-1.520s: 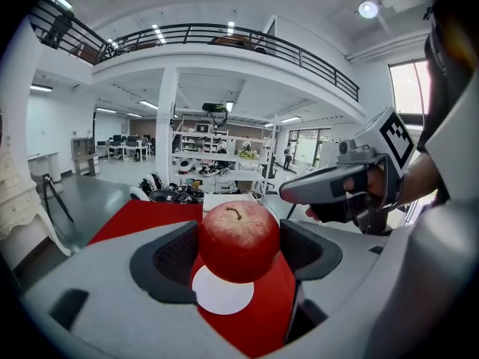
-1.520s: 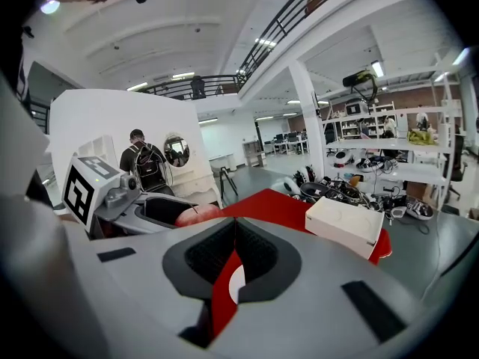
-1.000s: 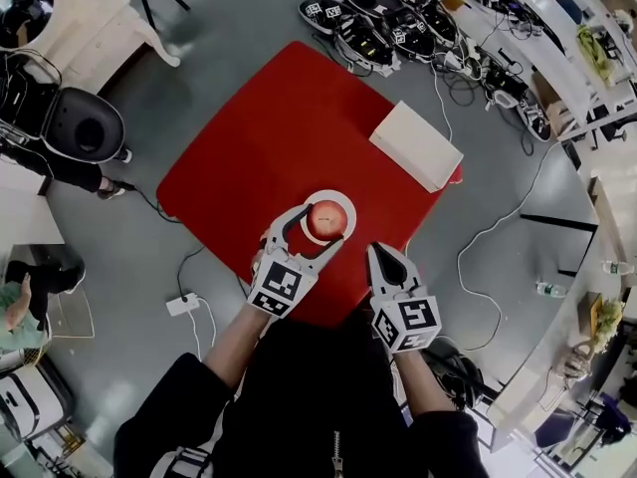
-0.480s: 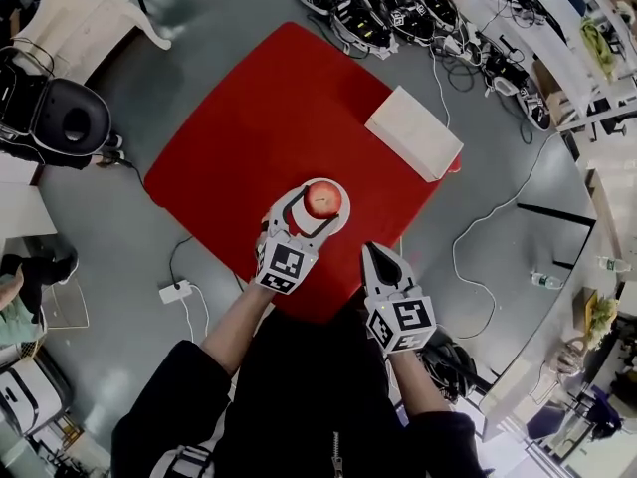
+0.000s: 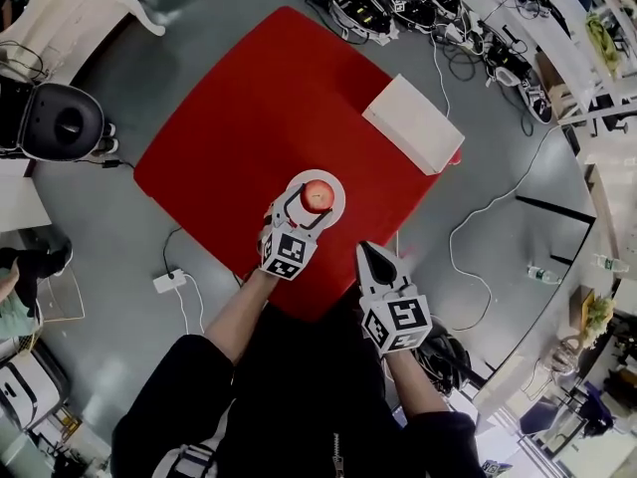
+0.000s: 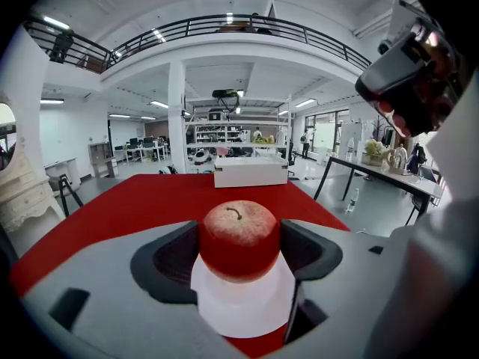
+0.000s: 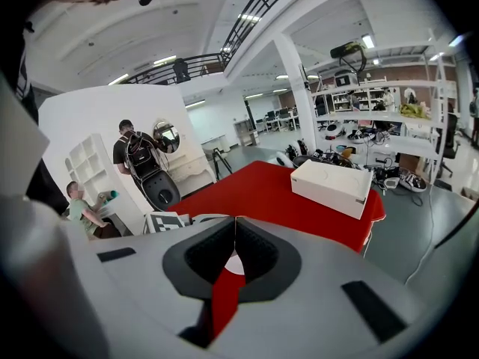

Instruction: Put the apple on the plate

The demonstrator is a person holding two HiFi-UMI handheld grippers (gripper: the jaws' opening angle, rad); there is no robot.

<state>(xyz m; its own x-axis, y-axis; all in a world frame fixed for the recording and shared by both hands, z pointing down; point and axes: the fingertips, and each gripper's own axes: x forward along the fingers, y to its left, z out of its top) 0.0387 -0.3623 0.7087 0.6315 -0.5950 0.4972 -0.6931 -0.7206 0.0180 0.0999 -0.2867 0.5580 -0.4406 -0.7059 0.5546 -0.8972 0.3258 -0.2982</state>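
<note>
While our left gripper point(image 6: 239, 254) clamps its jaws on the apple point(image 6: 239, 234) at three and nine o'clock, on or just above the plate point(image 6: 243, 309) at six o'clock on the table point(image 5: 249, 118), we judge it firm, slick, bruisable — our right gripper point(image 7: 235, 234) is closed, empty.

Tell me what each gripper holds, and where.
Left gripper clamps the apple by its opposite sides, around the middle. Right gripper is shut, holding nothing.
</note>
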